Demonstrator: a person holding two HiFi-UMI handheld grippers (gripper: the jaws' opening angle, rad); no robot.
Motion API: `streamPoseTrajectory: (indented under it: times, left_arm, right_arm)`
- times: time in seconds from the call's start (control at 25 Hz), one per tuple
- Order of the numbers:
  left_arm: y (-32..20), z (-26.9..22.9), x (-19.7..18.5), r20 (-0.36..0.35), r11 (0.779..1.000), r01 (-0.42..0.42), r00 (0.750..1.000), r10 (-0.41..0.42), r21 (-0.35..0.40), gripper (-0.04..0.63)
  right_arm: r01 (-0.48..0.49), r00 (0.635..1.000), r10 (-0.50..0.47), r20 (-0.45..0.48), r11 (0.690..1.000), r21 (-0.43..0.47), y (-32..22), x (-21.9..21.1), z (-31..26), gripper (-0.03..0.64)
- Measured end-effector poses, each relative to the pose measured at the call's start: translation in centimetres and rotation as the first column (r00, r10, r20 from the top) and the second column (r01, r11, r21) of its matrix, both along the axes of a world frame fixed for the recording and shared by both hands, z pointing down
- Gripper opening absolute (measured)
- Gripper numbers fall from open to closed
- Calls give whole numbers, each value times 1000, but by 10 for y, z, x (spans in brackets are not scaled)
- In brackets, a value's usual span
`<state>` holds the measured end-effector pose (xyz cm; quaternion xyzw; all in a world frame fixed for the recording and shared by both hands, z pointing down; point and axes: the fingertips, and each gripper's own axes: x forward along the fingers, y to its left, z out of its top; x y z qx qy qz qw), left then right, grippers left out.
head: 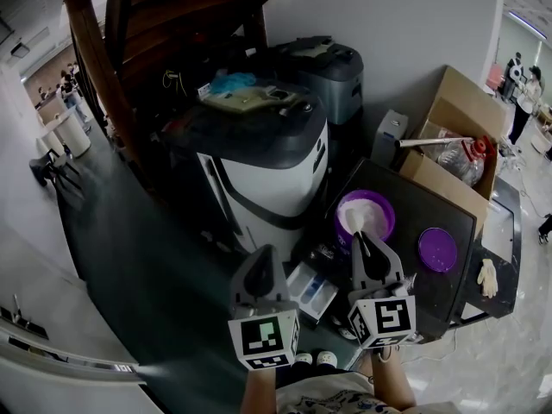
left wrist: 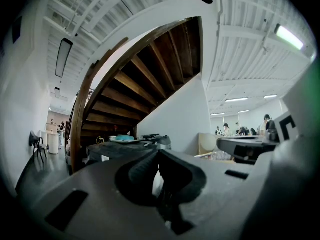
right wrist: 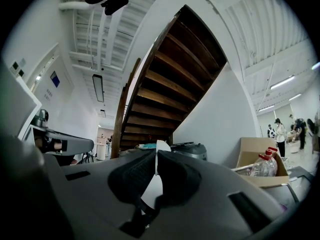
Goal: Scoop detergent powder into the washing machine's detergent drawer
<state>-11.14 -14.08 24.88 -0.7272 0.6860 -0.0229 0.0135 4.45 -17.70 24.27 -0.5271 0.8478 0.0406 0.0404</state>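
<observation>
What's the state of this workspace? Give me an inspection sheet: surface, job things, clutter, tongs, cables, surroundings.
Surface: black table, right of the washing machine.
Job's things: open purple tub holding white powder; purple lid lying beside it on the table; detergent drawer pulled open.
Clutter: cardboard box with plastic bottles; white glove right of the lid.
Tongs: right tongs shut on a white scoop, at the tub; left tongs shut, empty, beside the drawer.
Cables: nothing seen.
Surroundings: wooden staircase, second machine behind, people far off.
</observation>
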Motion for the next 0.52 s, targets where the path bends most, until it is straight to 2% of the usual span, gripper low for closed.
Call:
streamPoseTrajectory:
  times: [0.52]
  left_arm:
    - [-11,-2,10,2,1000,0,1000,0,4,3]
  right_arm:
    - [1,1000,-1,-4,1000,-6,-11,12,-1,23]
